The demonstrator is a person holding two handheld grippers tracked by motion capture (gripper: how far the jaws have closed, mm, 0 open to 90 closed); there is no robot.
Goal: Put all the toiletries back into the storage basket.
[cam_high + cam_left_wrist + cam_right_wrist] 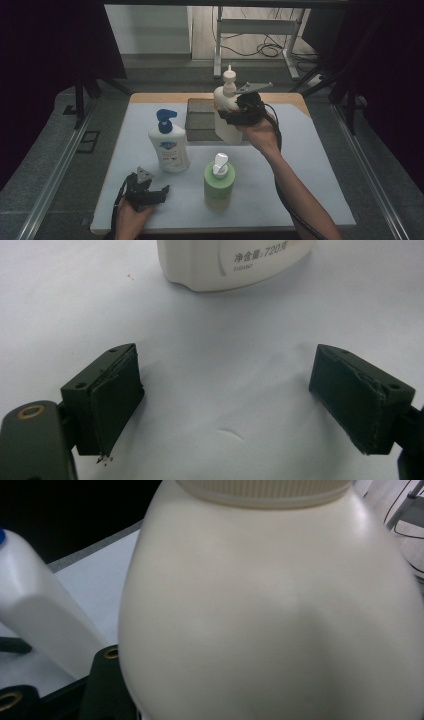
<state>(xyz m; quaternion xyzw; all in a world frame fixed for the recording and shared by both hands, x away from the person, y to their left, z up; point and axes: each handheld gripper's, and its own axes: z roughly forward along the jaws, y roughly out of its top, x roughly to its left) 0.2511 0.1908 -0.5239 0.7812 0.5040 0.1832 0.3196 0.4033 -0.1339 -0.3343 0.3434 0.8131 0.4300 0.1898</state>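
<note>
Right tongs (231,117) raised at 1 o'clock on a bent forearm, clamped on cream pump bottle (226,120), upright, nozzle up, above the surface (310,165). Left tongs (152,192) at 7 o'clock, low, spread wide, empty.

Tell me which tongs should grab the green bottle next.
Left. The left tongs sit open and empty on the mat, just left of the green bottle. The right tongs are shut on the cream bottle, held up near the dark box, so they look busy.
</note>
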